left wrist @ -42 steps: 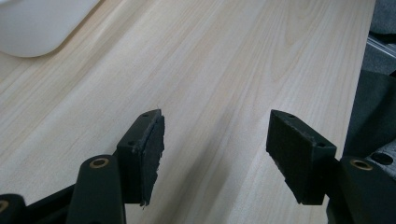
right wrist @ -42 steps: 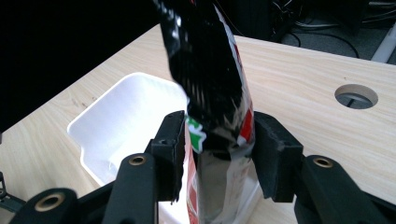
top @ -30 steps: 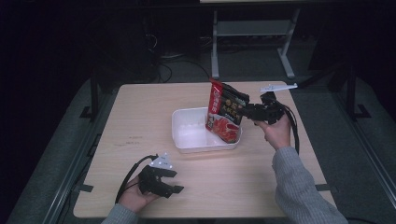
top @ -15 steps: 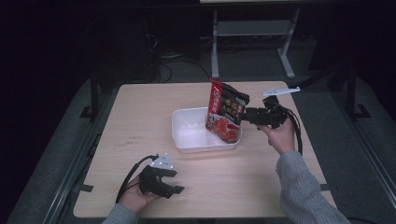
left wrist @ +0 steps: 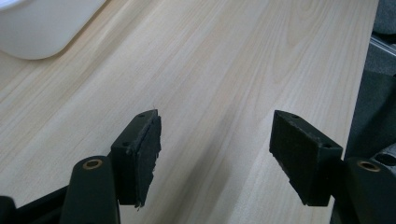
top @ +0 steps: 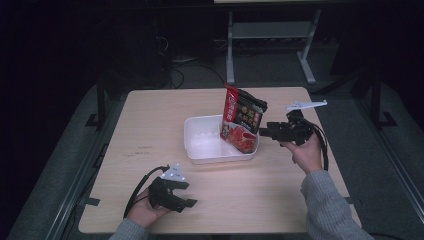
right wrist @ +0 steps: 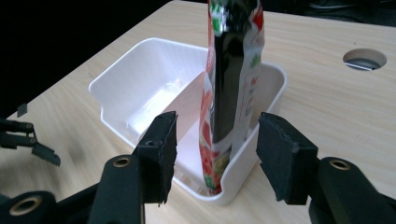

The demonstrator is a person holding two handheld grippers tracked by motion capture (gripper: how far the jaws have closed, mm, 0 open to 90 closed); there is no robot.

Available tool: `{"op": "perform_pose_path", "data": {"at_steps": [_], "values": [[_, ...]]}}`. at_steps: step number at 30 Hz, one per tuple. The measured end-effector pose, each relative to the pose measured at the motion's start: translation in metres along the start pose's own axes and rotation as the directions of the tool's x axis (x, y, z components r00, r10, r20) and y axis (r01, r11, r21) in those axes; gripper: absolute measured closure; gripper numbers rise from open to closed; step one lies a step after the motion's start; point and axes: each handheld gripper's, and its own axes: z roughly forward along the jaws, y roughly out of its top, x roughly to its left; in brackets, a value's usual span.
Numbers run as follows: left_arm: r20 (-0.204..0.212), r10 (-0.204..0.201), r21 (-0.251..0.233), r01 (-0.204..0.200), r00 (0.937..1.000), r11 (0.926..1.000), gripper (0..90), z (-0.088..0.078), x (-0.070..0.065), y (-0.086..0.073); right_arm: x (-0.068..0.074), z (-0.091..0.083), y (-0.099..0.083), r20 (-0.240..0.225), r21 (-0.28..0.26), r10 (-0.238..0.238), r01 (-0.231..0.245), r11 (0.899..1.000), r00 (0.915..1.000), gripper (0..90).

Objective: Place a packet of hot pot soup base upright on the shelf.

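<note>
My right tool (right wrist: 212, 149) has its jaws apart, just outside the tub's (right wrist: 140, 70) near wall, either side of the red snack bag (right wrist: 231, 70) standing upright at the tub's right end. My left tool (left wrist: 215, 154), jaws apart too, sits low over bare table (left wrist: 224, 60), near edge.

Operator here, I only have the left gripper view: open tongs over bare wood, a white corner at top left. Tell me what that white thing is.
Observer: A white bin, on the table ahead of your left tongs.
Operator: Report its contents.
Observer: A red and black snack bag stands upright at its right end.
Operator: Give me the right tongs.
Observer: The right tongs are open, one jaw on each side of the bag, not touching it.
</note>
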Motion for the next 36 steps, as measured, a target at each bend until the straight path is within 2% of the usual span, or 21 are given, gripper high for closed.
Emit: {"op": "perform_pose_path", "data": {"at_steps": [7, 20, 36], "values": [[-0.002, 0.000, -0.001, 0.000, 1.0000, 1.0000, 33.1, 0.000, 0.001, -0.001, 0.001, -0.006, -0.011, -0.010, 0.029, 0.004, -0.004, 1.000, 0.9999, 45.9], [-0.009, -0.003, 0.002, 0.003, 1.0000, 1.0000, 32.8, 0.000, 0.001, -0.001, 0.006, -0.021, -0.030, -0.034, 0.032, 0.010, -0.009, 0.999, 0.9994, 45.0], [-0.014, -0.002, 0.002, 0.002, 0.9999, 1.0000, 31.2, 0.001, 0.001, -0.002, 0.010, -0.031, -0.066, -0.070, 0.055, 0.033, -0.030, 0.998, 0.9970, 42.7]]}}
